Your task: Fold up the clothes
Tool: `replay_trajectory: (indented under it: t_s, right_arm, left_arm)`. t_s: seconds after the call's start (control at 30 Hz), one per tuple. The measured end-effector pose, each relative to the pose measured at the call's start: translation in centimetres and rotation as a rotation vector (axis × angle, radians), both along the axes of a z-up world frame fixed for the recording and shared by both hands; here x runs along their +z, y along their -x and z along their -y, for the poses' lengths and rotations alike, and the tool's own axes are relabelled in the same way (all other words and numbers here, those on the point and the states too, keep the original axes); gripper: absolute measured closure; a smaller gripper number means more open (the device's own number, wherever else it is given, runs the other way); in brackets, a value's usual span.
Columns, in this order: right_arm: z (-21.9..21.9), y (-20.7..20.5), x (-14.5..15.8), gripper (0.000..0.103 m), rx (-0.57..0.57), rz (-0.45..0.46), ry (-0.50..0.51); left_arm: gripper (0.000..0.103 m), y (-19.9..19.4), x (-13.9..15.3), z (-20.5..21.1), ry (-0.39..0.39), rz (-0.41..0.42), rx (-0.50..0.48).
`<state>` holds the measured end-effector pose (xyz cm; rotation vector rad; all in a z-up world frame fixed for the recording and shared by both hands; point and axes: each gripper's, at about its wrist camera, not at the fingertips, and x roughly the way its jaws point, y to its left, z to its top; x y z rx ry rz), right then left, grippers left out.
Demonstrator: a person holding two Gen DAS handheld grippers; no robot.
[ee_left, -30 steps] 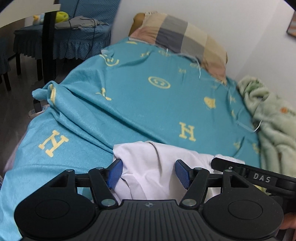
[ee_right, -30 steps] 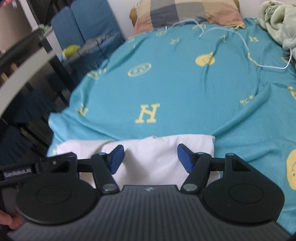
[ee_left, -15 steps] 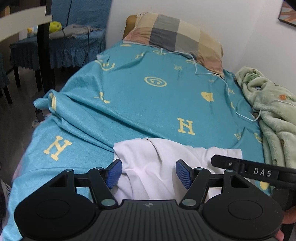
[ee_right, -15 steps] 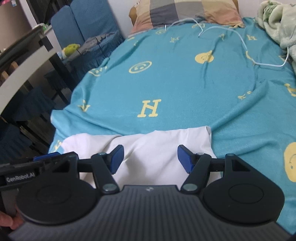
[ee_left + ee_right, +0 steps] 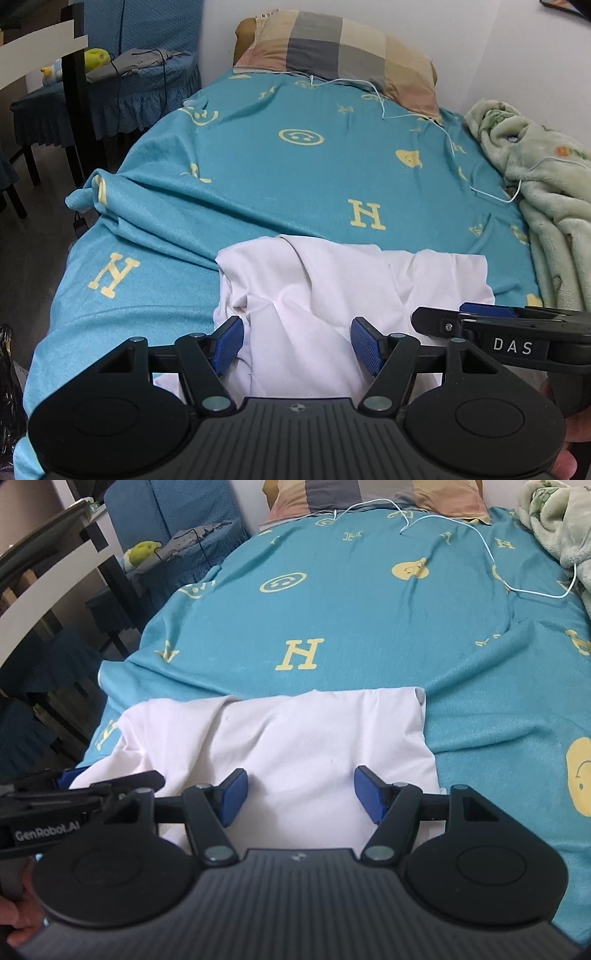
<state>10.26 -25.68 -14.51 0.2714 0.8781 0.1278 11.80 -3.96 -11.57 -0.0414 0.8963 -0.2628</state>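
Hovering L gripper [image 5: 297,345] & R gripper [image 5: 299,794], jaws apart, white garment [image 5: 295,738]

Both wrist views look low along the bed [image 5: 332,166], sharing the white garment [image 5: 314,738].

You have two grippers, left [image 5: 297,345] and right [image 5: 298,794], each gaping over one white garment [image 5: 295,738]. Beyond the jaws lie one pillow [image 5: 343,48], one cable [image 5: 491,557], and, rightward, one green blanket [image 5: 546,206].
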Motion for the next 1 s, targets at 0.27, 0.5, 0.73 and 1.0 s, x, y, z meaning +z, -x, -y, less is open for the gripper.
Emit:
replay_trajectory:
  t_s: [0.27,0.5,0.73,1.0]
  right_arm:
    - [1.5,0.8,1.0,0.037,-0.054,0.007,-0.076]
    - [6.2,3.0,2.8,0.036,-0.219,0.036,-0.168]
    - [8.5,2.5,1.1,0.035,-0.297,-0.002,-0.281]
    - [7.9,0.7,0.4,0.036,-0.273,-0.006,-0.295]
  left_arm:
    - [0.036,1.2,1.4,-2.0,0.089,-0.003,0.034]
    - [0.036,1.4,3.8,-7.4,0.281,0.021,0.17]
    - [0.041,-2.1,1.2,-9.8,0.388,-0.061,0.241]
    - [0.052,-4.6,-0.7,-8.7,0.41,-0.101,0.182]
